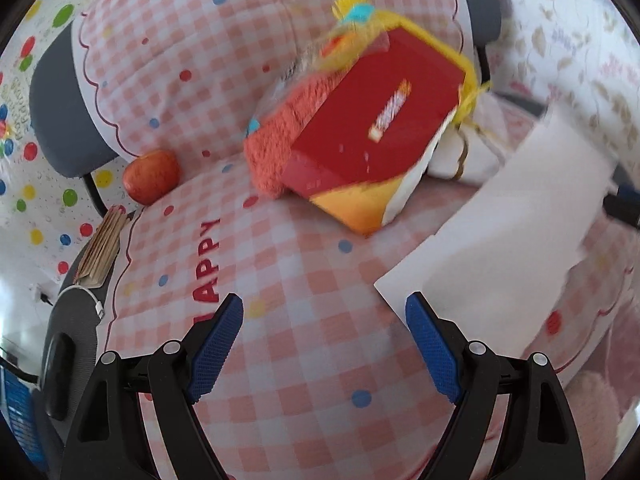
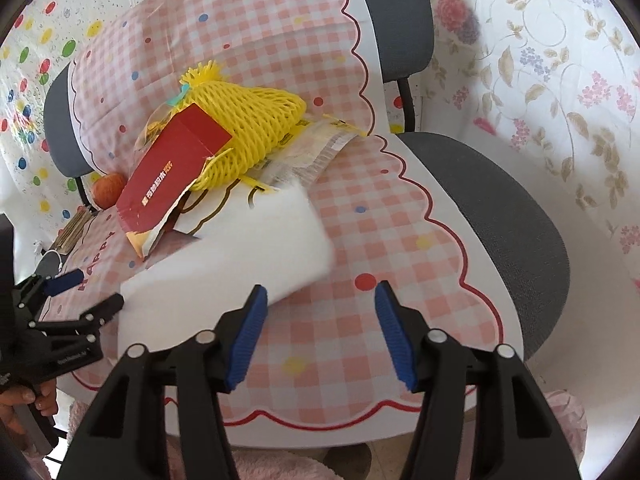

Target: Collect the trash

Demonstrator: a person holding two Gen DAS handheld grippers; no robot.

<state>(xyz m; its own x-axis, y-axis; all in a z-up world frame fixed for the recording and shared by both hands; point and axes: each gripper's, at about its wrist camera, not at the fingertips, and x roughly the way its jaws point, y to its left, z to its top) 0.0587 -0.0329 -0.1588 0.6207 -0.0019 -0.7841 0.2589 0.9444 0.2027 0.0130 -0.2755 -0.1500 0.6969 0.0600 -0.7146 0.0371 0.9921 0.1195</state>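
A grey office chair (image 2: 516,216) is draped with a pink-and-white checked plastic cloth (image 2: 344,240) with a red scalloped border and coloured dots, and the trash lies heaped on its seat. A flattened red and orange cardboard box (image 2: 168,176) leans at a tilt against a yellow foam fruit net (image 2: 256,120); a crumpled clear plastic wrapper (image 2: 316,144) sits just beside the net, toward the chair's right edge. In front of these lies a white foam block (image 2: 228,264), long and rectangular, resting on the cloth.

The right gripper (image 2: 318,336) hovers over the seat with its blue-padded jaws apart — nothing is between them, only checked cloth, and the near corner of the white block lies just beside its left pad. No earlier view is given, so its jaws read simply as parted.

The left gripper (image 1: 324,348) also stands wide, its pads gripping nothing; in its own view the red box (image 1: 372,120) lies ahead, with an orange woolly cloth (image 1: 280,136) touching the box's left side, and the white block (image 1: 500,232) reaches in from the right, its corner near the right pad. In the right wrist view the left gripper (image 2: 84,296) shows at the left edge, held by a hand (image 2: 24,400).

At the seat's back left edge sit a small orange-red fruit (image 1: 150,176) and a stack of brown paper (image 1: 100,248).
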